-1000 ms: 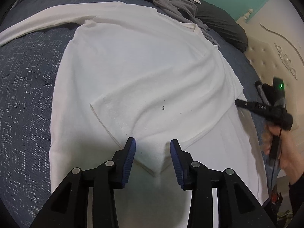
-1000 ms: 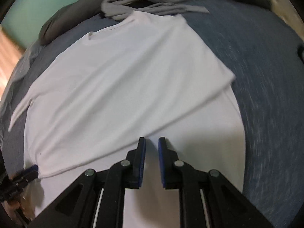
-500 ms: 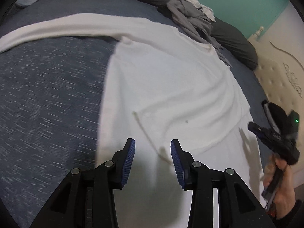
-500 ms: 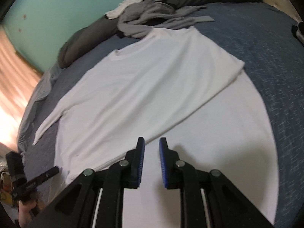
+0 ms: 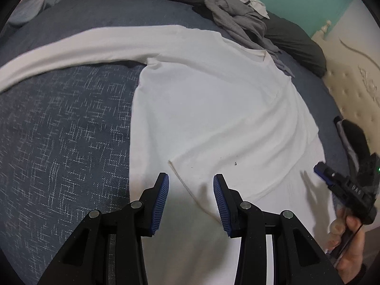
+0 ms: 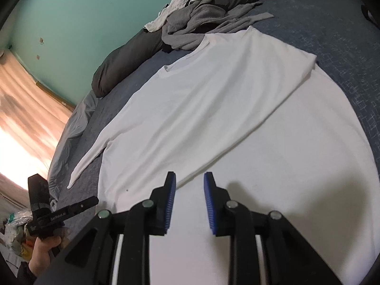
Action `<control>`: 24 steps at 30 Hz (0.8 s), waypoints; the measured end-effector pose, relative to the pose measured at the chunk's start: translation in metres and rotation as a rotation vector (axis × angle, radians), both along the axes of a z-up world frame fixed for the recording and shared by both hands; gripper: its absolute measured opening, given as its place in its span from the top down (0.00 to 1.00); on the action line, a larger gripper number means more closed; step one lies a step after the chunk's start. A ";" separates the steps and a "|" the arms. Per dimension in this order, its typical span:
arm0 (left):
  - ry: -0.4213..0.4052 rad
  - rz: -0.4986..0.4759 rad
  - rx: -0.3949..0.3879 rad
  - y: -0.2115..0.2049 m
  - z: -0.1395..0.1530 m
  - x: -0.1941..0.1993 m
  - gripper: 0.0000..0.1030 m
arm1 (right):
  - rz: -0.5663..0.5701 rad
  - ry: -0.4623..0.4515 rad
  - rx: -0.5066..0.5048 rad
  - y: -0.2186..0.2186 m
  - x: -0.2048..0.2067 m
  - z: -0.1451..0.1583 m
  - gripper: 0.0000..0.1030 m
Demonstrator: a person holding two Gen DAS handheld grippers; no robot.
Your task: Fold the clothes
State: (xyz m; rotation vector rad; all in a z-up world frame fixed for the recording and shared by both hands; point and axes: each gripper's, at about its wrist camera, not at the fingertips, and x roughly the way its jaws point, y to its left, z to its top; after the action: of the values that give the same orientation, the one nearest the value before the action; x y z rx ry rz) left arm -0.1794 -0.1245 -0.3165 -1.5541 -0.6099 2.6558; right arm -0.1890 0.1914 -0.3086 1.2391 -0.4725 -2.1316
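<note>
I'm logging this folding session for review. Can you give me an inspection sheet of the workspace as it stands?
Surface: bed with dark blue bedspread.
Job's things: white long-sleeve shirt spread flat, one sleeve folded across the body, the other sleeve stretched out.
Clutter: grey and white clothes pile by the dark pillows.
Grippers: left gripper open, empty; right gripper opening, nothing between the jaws.
Cables: nothing seen.
Surroundings: teal wall, cream headboard.

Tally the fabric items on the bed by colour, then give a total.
White: 2, the long-sleeved shirt and a crumpled garment.
Grey: 1, the rumpled garment.
Dark grey: 1, the pillow.
Pale grey-blue: 1, the cloth.
Total: 5
</note>
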 end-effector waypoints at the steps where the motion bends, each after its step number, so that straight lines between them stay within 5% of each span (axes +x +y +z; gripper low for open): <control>1: -0.005 0.011 -0.009 -0.007 0.001 0.000 0.59 | -0.003 0.001 -0.012 0.003 0.001 0.001 0.77; 24: -0.037 0.426 -0.055 -0.248 0.040 0.035 0.59 | 0.002 0.009 -0.023 -0.001 0.000 0.004 0.73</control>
State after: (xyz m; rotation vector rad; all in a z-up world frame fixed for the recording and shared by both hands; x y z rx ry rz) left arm -0.1447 -0.3725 -0.2769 -1.6495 -0.9777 2.9649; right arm -0.1886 0.1900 -0.3047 1.2169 -0.4899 -2.1231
